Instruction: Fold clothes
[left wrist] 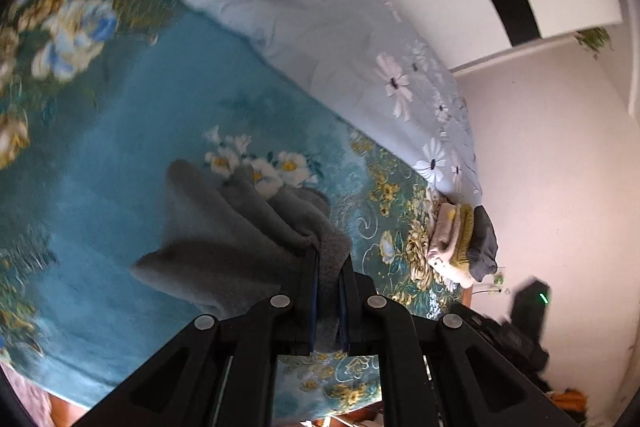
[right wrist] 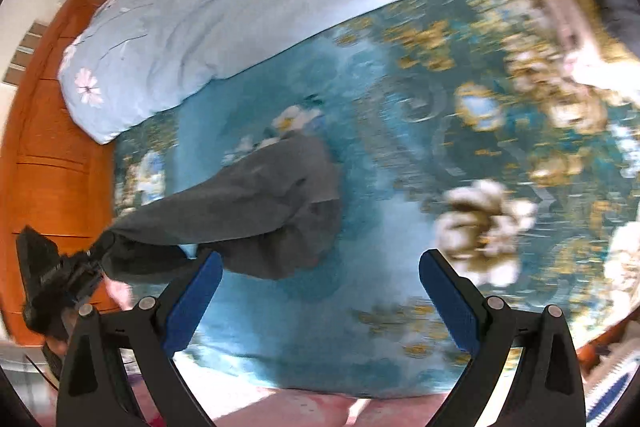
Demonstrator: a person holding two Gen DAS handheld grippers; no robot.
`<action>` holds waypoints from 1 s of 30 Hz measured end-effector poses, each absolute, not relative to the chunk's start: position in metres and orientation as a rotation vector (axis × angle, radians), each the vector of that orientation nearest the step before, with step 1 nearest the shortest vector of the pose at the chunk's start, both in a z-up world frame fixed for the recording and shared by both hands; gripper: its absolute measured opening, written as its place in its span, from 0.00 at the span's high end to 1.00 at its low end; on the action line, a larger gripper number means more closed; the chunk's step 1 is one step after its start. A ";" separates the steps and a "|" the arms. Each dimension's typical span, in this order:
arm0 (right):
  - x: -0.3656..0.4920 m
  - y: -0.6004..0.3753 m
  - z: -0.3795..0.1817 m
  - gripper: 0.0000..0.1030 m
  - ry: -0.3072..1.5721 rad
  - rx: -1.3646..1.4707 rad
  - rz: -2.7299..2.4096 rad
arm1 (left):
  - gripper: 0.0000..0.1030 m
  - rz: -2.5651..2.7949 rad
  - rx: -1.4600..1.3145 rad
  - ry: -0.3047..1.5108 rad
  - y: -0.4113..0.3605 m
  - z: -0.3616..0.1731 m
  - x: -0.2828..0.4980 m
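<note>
My left gripper (left wrist: 328, 263) is shut on a fold of a grey garment (left wrist: 240, 235), pinched between its pads. The rest of the cloth hangs bunched over the teal flowered bedspread (left wrist: 120, 147). In the right wrist view the same grey garment (right wrist: 256, 203) runs from the bed to the left gripper (right wrist: 100, 249) at the left edge. My right gripper (right wrist: 320, 259) is open above the bedspread (right wrist: 400, 167). Nothing sits between its blue pads (right wrist: 200, 295), and the garment lies just beyond its left finger.
A pale blue flowered quilt (left wrist: 300, 7) is heaped along the far side of the bed. A stack of folded clothes (left wrist: 460, 243) sits near the bed's corner, blurred in the right wrist view (right wrist: 580, 7). An orange wooden bed frame (right wrist: 40, 147) bounds the left side.
</note>
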State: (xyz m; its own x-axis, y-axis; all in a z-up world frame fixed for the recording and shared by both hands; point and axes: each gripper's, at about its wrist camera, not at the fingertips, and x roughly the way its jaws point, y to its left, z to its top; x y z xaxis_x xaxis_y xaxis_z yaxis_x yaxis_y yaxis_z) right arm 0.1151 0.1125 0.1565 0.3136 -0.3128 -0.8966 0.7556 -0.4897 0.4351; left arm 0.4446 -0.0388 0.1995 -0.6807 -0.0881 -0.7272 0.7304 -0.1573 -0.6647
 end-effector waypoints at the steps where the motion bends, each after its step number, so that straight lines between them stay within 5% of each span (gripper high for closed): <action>1: 0.123 0.101 0.147 0.04 0.391 1.643 -1.321 | 0.92 -1.909 0.721 1.546 -0.039 0.206 0.444; 15: 0.206 0.022 0.049 0.05 -0.002 2.129 -0.724 | 0.92 -1.916 0.662 1.500 0.004 0.244 0.437; 19: 0.200 0.020 0.039 0.30 -0.081 2.195 -0.724 | 0.92 -1.903 0.670 1.512 0.012 0.241 0.436; 23: 0.186 0.016 0.046 0.69 -0.070 2.168 -0.781 | 0.92 -1.935 0.707 1.508 0.020 0.241 0.420; 30: 0.122 0.013 0.108 0.91 -0.206 1.965 -0.915 | 0.92 -2.053 0.720 1.503 0.023 0.249 0.388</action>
